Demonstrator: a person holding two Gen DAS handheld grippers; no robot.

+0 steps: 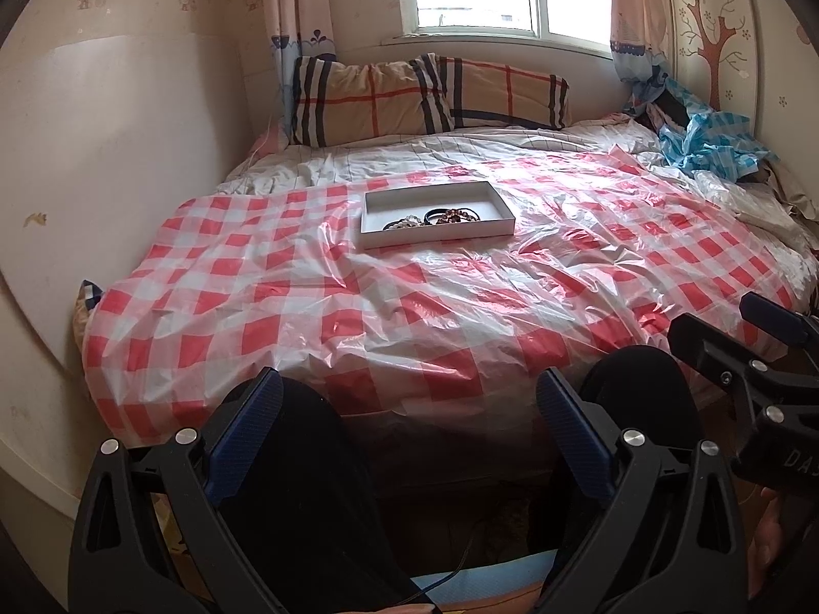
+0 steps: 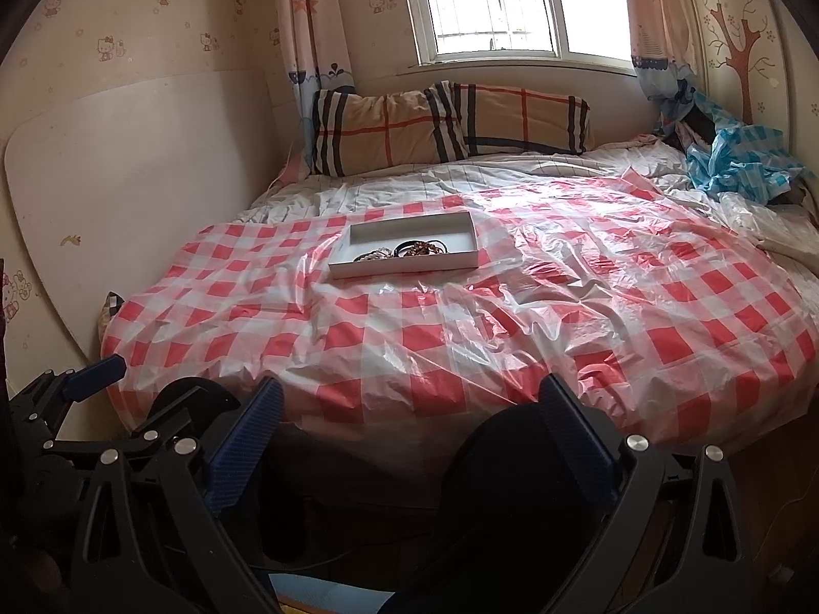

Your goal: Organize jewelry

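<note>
Shallow white tray [image 1: 492, 200] is lying flat on the bed; dark and beaded bracelets [image 1: 435, 218] are clustering along its near wall.

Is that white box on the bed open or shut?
Open. The white box has no lid on, and bracelets show inside along its near edge.

Black grippers with blue-padded fingers, dark trousers below

Each gripper, left [image 1: 409, 419] and right [image 2: 409, 424], has black skeletal linkage arms with triangular cut-outs, round silver screws at the pivots and ribbed blue pads [image 1: 256, 430]. White letters "DA" at 3 o'clock. Bare skin at 4 o'clock. Black-clad knees [image 1: 307, 460].
</note>
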